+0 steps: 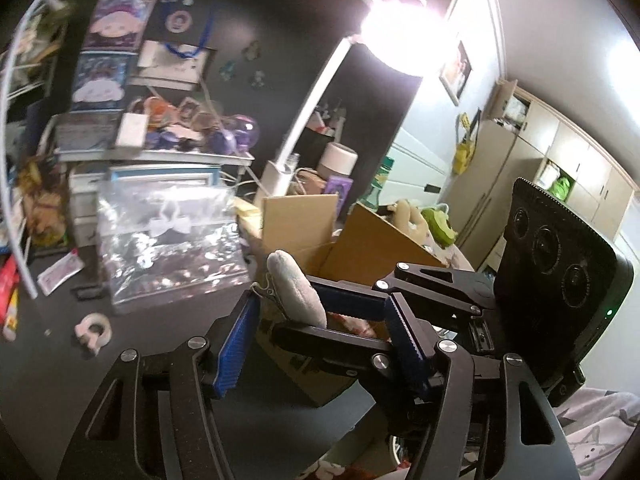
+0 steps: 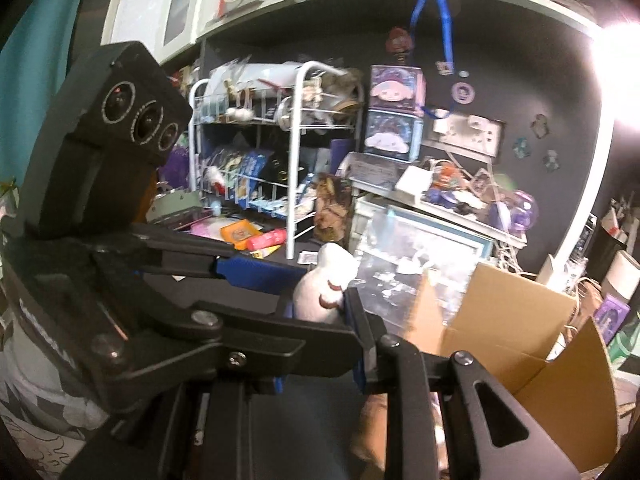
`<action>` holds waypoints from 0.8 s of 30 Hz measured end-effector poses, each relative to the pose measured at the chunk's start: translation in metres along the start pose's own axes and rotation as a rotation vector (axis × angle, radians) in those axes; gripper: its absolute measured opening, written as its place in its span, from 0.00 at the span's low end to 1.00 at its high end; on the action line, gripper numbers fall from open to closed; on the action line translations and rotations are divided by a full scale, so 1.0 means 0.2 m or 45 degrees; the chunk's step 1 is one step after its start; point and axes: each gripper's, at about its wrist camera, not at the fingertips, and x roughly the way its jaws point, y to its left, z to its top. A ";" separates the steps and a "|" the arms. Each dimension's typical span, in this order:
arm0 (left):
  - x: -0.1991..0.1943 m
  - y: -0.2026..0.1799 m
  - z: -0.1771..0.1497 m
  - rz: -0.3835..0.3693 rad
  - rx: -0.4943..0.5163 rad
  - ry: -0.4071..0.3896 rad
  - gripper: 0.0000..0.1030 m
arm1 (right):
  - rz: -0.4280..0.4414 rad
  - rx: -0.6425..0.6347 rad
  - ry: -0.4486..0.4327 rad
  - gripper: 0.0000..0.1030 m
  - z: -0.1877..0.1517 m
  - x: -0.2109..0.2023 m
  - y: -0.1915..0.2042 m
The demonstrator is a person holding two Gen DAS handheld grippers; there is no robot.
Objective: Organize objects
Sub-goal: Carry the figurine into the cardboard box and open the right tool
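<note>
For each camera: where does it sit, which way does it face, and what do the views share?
Left wrist: on the left gripper, facing over the desk toward the box and lamp; its own fingers stand apart around the right gripper, which enters from the right, shut on a plush.
Right wrist: on the right gripper, facing the wire rack; its own fingers show, and the left gripper entering from the left.
Shared: plush, box, clear bag, both grippers. No hand shows.

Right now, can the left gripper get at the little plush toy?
Probably yes. The plush toy sits between the open pads of the left gripper, and nothing blocks it. The right gripper is already shut on its lower part, so it is crowded there.
</note>
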 end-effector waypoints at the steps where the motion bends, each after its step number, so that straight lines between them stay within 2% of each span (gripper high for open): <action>1: 0.03 -0.01 0.01 -0.006 0.008 0.008 0.59 | -0.009 0.009 -0.004 0.20 -0.01 -0.01 -0.03; 11: 0.27 -0.17 0.12 -0.064 0.085 0.092 0.59 | -0.090 0.092 -0.019 0.20 -0.06 -0.12 -0.28; 20: 0.49 -0.23 0.18 -0.112 0.090 0.201 0.59 | -0.137 0.170 0.040 0.21 -0.12 -0.15 -0.47; 24: 0.52 -0.25 0.19 -0.086 0.118 0.216 0.59 | -0.129 0.210 0.075 0.21 -0.15 -0.14 -0.53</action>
